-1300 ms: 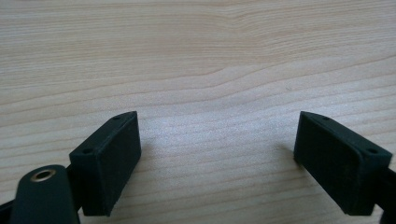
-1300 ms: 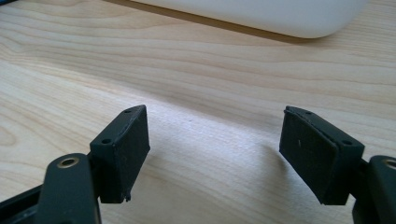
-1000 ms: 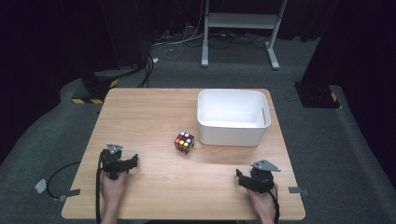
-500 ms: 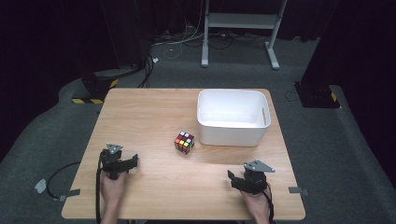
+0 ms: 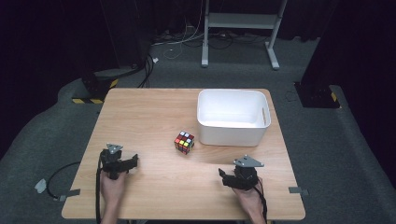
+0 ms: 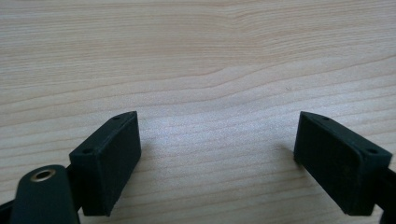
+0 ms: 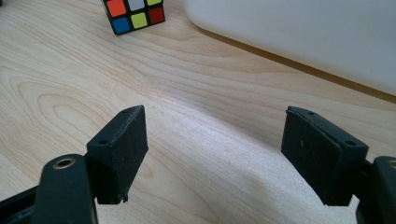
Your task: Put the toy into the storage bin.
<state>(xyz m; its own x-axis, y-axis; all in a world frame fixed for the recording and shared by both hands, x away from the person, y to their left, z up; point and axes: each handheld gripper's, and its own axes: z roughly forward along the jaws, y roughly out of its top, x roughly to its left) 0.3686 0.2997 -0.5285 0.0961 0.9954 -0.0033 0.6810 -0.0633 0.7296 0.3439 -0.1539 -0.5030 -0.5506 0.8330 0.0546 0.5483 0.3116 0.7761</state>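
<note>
A scrambled colour cube [image 5: 184,142] sits mid-table, just left of a white bin [image 5: 229,133]. My right gripper [image 5: 224,179] is held low over the front right of the table and points left. In the right gripper view the cube [image 7: 134,14] lies ahead at the top left and the bin's wall [image 7: 303,32] at the top right. The right gripper [image 7: 215,144] is open, its jaws have just been opening, and only bare wood lies between them. At the front left, my left gripper [image 5: 133,163] rests open over bare table [image 6: 219,149].
The wooden table [image 5: 154,112] has bare wood around the cube and along its front. The bin looks empty. Cables trail from both grippers over the front edge. Dark floor, a white stand and cables lie beyond the far edge.
My right gripper has shifted left along the front of the table, closer to the cube. The left gripper, cube and bin have stayed put.
</note>
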